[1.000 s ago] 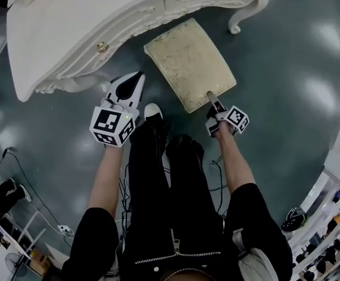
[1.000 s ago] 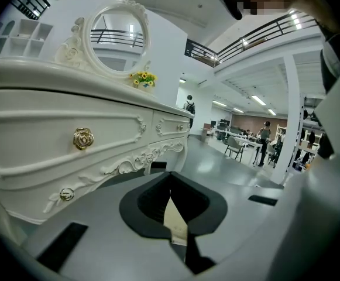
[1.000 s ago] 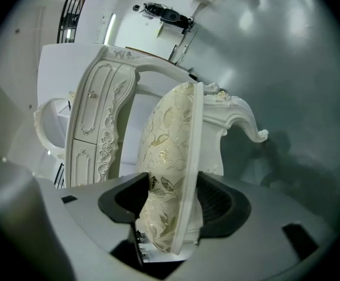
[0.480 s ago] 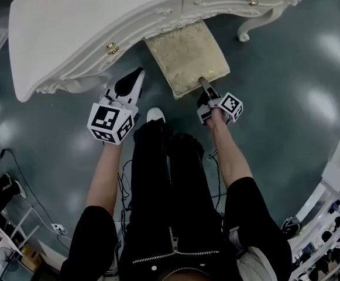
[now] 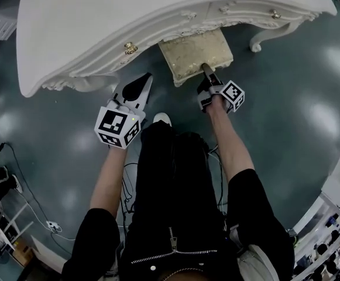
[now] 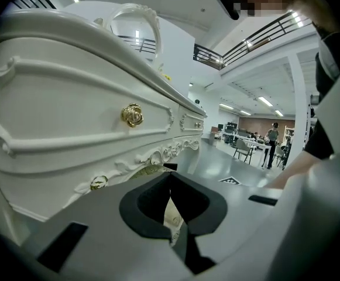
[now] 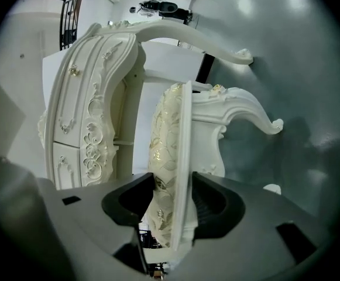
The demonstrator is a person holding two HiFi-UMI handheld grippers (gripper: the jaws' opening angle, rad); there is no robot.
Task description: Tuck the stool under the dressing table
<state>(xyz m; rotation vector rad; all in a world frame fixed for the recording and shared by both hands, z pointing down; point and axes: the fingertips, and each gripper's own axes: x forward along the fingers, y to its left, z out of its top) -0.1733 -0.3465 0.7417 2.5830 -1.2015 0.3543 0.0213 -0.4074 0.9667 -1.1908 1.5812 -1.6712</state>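
Sliding the stool [image 5: 194, 54], partly beneath the dressing table [image 5: 129, 22], further in
Gripped at its near rim by the right gripper [image 5: 205, 70], jaws just drawn tighter, for a straight push; forearm [image 5: 229, 142] extended, tool tipped slightly down. Left gripper [image 5: 147, 78] closed and empty, idle beside the drawer front [image 5: 131, 50]

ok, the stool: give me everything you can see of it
The stool has a padded cream seat with a gold leaf pattern on a white carved frame with curved legs. It stands upright on the grey floor, its far part hidden under the white dressing table and its near edge sticking out. The right gripper clamps the seat's near edge in its jaws, which have just been closing.
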